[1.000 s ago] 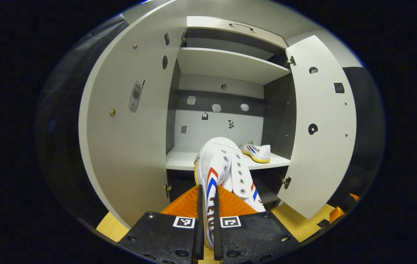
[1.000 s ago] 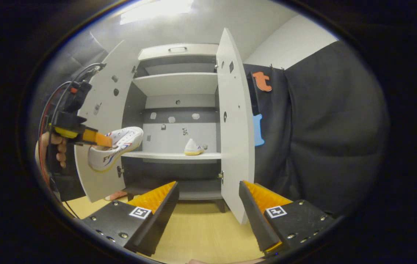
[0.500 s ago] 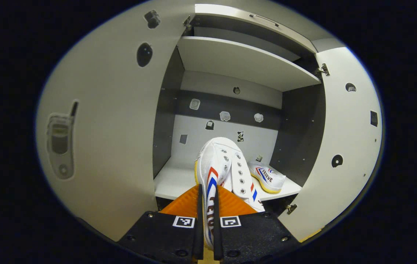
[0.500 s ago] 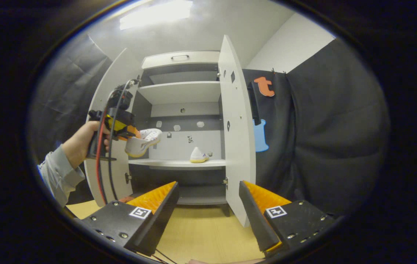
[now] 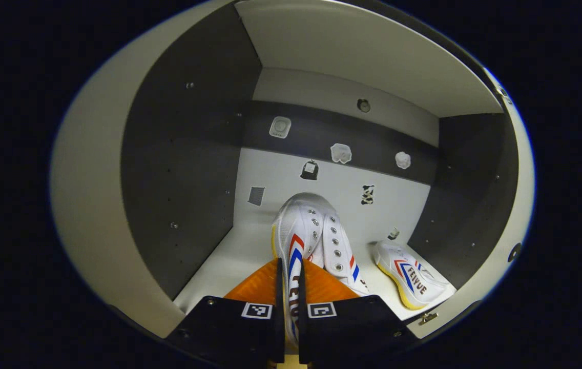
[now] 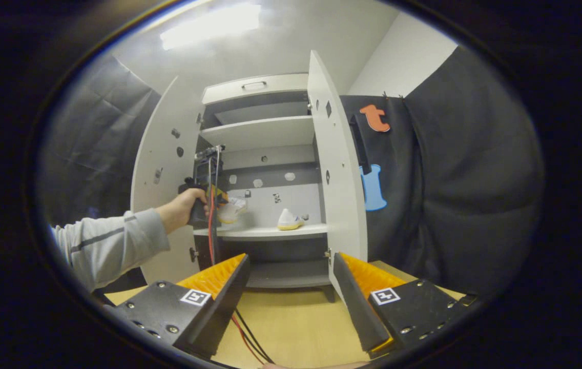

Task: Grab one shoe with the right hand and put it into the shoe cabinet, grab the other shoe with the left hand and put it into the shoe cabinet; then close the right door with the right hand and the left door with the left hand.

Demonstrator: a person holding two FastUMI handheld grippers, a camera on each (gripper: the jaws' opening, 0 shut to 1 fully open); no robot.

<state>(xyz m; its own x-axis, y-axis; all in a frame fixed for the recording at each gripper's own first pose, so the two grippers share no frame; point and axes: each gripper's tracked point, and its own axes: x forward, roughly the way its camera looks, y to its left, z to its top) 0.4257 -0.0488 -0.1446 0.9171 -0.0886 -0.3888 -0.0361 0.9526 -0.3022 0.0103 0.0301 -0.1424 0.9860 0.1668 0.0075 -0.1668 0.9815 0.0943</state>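
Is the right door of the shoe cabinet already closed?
No, in the right gripper view the right door of the shoe cabinet stands wide open, swung outward, with the shelves visible.

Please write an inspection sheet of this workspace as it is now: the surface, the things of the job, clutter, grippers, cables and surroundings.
Surface: pale cabinet shelf; wooden floor.
Job's things: one shoe lies on the shelf at right; other shoe is held inside the shoe cabinet; both doors open.
Clutter: small stickers on the back wall.
Grippers: left gripper shut on the held shoe; right gripper open, holding nothing.
Cables: red and black cables across the floor.
Surroundings: black cloth wall.
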